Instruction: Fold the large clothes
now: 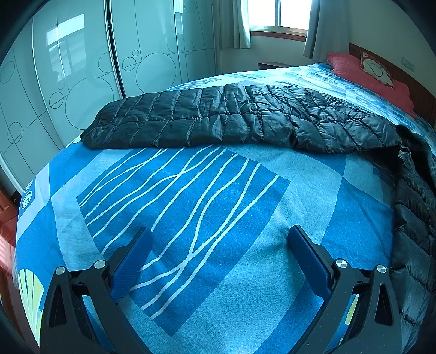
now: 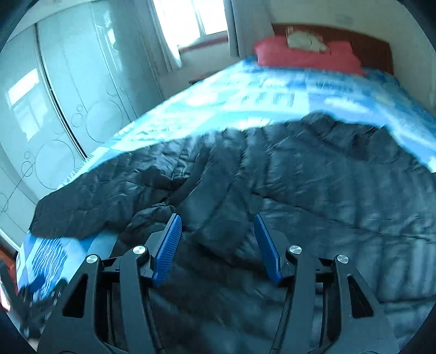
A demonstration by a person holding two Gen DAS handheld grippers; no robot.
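Note:
A black quilted down jacket (image 1: 239,117) lies spread across the blue patterned bedspread (image 1: 190,190), one long part stretched sideways and more of it bunched at the right edge. My left gripper (image 1: 219,239) hovers open over bare bedspread, well short of the jacket, nothing between its blue pads. In the blurred right wrist view the jacket (image 2: 299,177) fills the middle of the picture. My right gripper (image 2: 216,226) stands partly open just above the jacket's folds, and I see no cloth pinched between its blue pads (image 2: 167,246).
A red pillow (image 1: 368,73) and a wooden headboard (image 2: 354,35) are at the bed's far end. A white sliding wardrobe (image 1: 81,68) runs along the left side. A curtained window (image 1: 278,16) is behind the bed. The bed's left edge (image 1: 24,196) drops off nearby.

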